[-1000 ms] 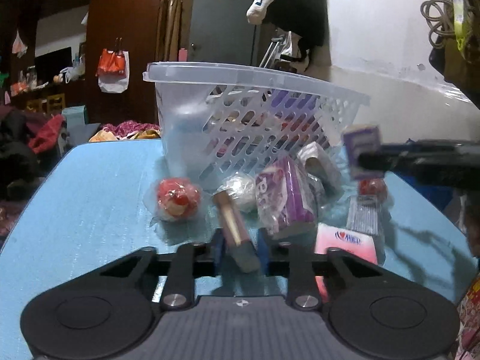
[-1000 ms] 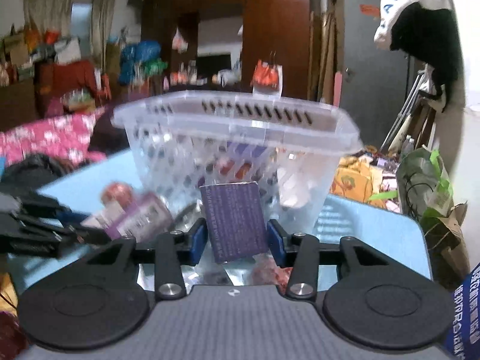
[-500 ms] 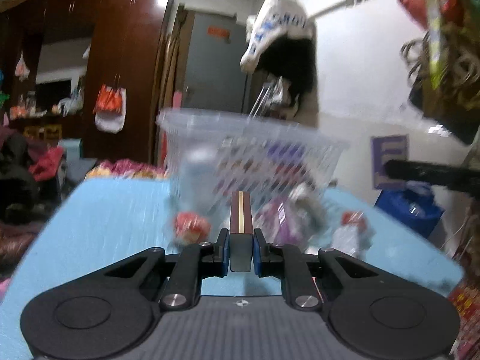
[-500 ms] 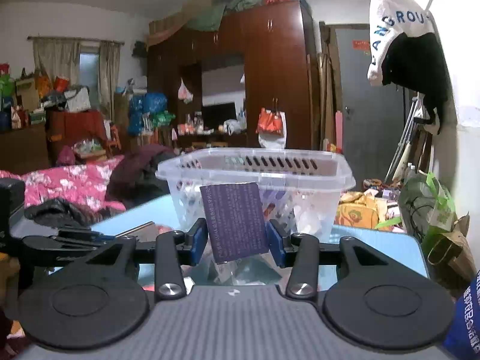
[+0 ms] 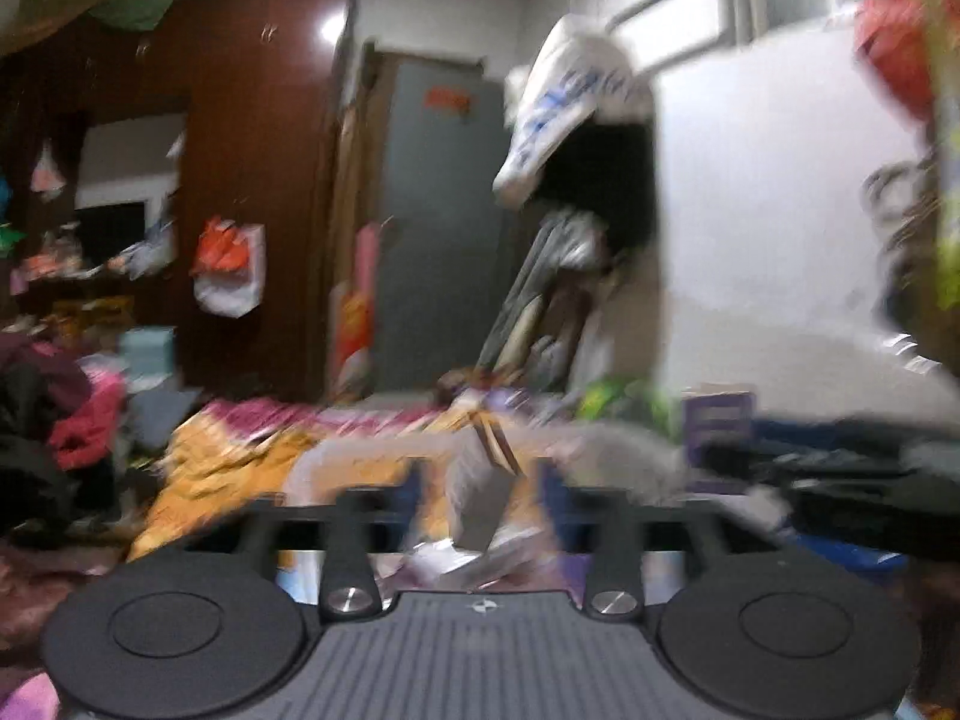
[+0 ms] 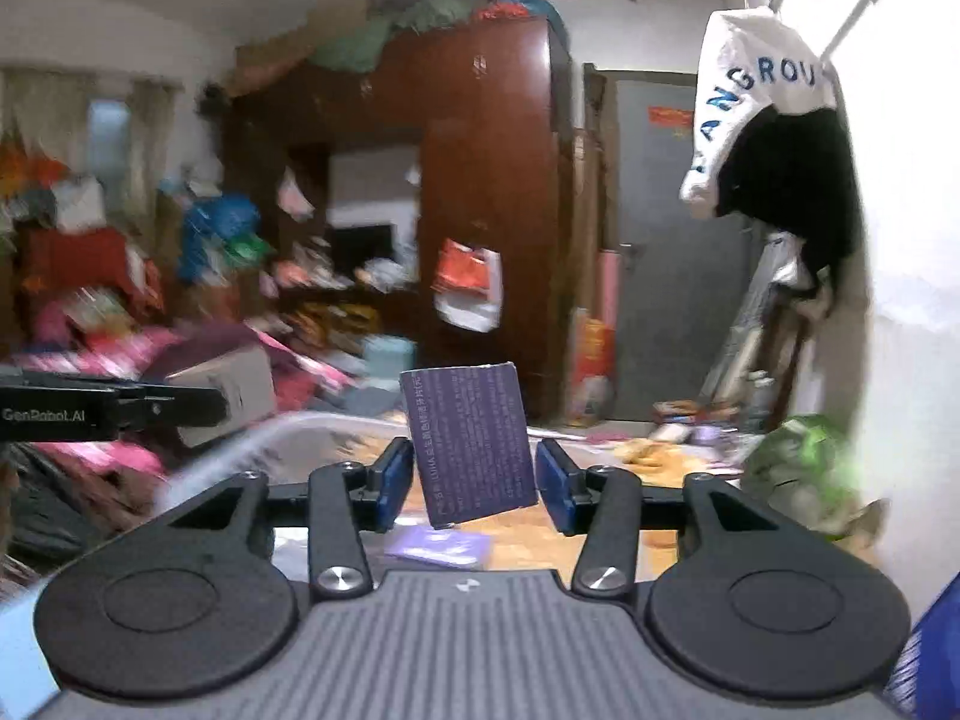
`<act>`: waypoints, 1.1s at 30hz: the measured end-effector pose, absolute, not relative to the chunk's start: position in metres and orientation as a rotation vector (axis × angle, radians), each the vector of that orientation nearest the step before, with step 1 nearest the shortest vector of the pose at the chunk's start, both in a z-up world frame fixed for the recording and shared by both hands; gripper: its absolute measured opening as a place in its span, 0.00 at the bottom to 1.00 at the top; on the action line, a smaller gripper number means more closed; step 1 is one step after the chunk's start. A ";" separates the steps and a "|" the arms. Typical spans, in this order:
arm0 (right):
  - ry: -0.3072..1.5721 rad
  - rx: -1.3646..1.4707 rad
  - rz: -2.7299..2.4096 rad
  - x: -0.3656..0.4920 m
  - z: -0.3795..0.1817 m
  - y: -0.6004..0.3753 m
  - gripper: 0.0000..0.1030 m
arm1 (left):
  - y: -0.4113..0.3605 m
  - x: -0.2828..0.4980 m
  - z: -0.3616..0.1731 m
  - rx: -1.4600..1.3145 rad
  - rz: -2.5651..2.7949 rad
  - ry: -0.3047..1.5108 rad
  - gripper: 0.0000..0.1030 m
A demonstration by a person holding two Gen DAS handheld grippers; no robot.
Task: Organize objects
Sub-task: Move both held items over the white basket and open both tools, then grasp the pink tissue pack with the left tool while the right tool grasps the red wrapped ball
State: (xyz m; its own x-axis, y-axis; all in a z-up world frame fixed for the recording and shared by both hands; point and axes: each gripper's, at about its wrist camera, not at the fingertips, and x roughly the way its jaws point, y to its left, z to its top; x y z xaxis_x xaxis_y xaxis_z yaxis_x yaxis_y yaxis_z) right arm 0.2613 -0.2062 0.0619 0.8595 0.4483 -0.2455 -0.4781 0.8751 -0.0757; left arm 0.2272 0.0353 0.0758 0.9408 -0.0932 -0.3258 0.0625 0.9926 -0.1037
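Cluttered room, basket (image 6: 264, 438) rim below. Both my tongs (image 6: 474, 480) are opening: the purple box (image 6: 471, 444) at twelve o'clock, freed, could tumble outside; left tongs (image 5: 480, 498) drop a blurred stick (image 5: 489, 480).

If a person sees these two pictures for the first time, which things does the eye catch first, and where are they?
In the right wrist view, the purple box stands out at the centre, between the opening blue pads of the right gripper, with gaps at both sides, above the clear basket. At the upper right, a white and black garment hangs on the wall. The left wrist view is blurred: a brown striped box sits tilted between the left gripper, whose jaws are also opening.
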 end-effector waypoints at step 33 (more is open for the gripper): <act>0.569 -0.029 0.560 0.241 -0.061 -0.274 0.51 | -0.046 0.103 -0.071 0.115 -0.226 0.503 0.85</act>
State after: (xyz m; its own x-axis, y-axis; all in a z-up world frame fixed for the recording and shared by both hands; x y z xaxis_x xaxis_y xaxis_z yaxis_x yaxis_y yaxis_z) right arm 0.2406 -0.2738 -0.0610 0.6979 0.4942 -0.5184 -0.5099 0.8511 0.1250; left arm 0.1025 -0.0458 -0.0708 0.8517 -0.1859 -0.4899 0.2425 0.9687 0.0539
